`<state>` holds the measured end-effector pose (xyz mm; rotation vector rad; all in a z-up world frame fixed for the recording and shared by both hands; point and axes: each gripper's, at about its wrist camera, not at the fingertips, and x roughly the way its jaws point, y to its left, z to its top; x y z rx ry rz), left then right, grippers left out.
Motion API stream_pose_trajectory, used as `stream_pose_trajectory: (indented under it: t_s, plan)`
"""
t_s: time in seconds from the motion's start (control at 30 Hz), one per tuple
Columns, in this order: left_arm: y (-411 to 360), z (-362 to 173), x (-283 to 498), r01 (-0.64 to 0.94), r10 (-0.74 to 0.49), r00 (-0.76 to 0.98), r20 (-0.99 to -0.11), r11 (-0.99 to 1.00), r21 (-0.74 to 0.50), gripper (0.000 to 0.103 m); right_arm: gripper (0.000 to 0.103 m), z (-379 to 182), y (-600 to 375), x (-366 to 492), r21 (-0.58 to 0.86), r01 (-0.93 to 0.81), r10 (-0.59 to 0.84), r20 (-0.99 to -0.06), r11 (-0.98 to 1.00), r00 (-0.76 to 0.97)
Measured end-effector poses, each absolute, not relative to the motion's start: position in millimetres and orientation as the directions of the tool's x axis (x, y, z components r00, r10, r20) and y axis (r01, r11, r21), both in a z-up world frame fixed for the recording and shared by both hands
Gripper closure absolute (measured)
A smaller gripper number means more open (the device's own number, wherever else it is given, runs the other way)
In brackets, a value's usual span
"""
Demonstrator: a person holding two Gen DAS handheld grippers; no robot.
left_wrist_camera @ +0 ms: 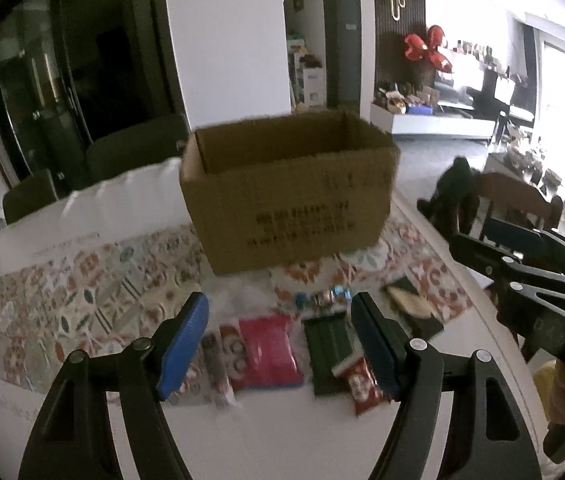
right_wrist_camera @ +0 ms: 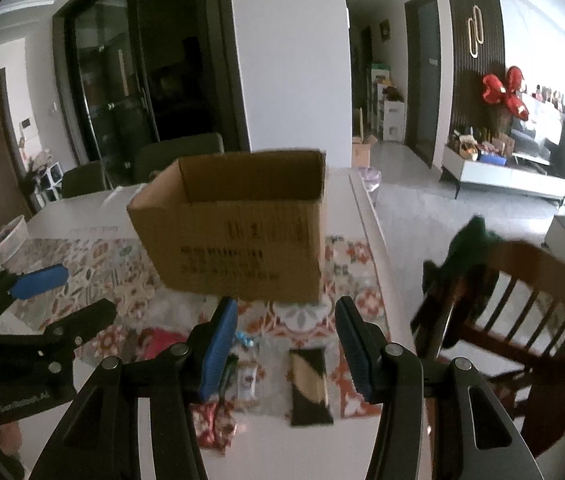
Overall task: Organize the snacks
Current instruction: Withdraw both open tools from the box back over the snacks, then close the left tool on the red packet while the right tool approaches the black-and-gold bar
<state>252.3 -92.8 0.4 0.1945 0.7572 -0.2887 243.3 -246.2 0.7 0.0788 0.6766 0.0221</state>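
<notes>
- The jaws of the left gripper (left_wrist_camera: 280, 340) stood wide apart with nothing between them, hanging above the row of snacks; the right gripper (right_wrist_camera: 286, 344) was spread just as wide and held nothing either.
- A white tabletop (left_wrist_camera: 266, 432) carried everything, with a floral patterned runner (left_wrist_camera: 82, 280) laid across it.
- An open cardboard box (left_wrist_camera: 288, 196) sat on the runner, behind the snacks, its inside dark from where I stood.
- A wooden chair (right_wrist_camera: 522, 320) stood off the right edge, something dark draped on its back.
- Nearest the left gripper lay a pink packet (left_wrist_camera: 270, 350), and right of it a dark green packet (left_wrist_camera: 328, 348).
- A black and tan packet (right_wrist_camera: 308, 388) lay below the right gripper.
- A small red wrapped snack (left_wrist_camera: 362, 386) rested by the green one, touching it.
</notes>
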Motion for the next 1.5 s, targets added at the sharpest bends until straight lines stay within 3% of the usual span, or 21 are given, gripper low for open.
stream_pose_trajectory:
  t_s: [0.33, 0.9, 1.5]
  plan:
    - [-93, -37, 226, 0.38, -0.228, 0.631, -0.742, 0.924, 0.039, 0.031, 0.051, -35, -234, 215, 0.041, -0.036, 0.054, -0.667, 0.999, 0.743]
    - [-120, -86, 236, 0.391, -0.294, 0.496, -0.817, 0.916, -0.092, 0.061, 0.051, -73, -251, 204, 0.066, -0.004, 0.051, -0.73, 0.998, 0.681]
    - [-135, -107, 256, 0.334, -0.265, 0.477, -0.838, 0.937, -0.106, 0.069, 0.051, -93, -260, 214, 0.098, 0.024, 0.058, -0.753, 0.995, 0.655]
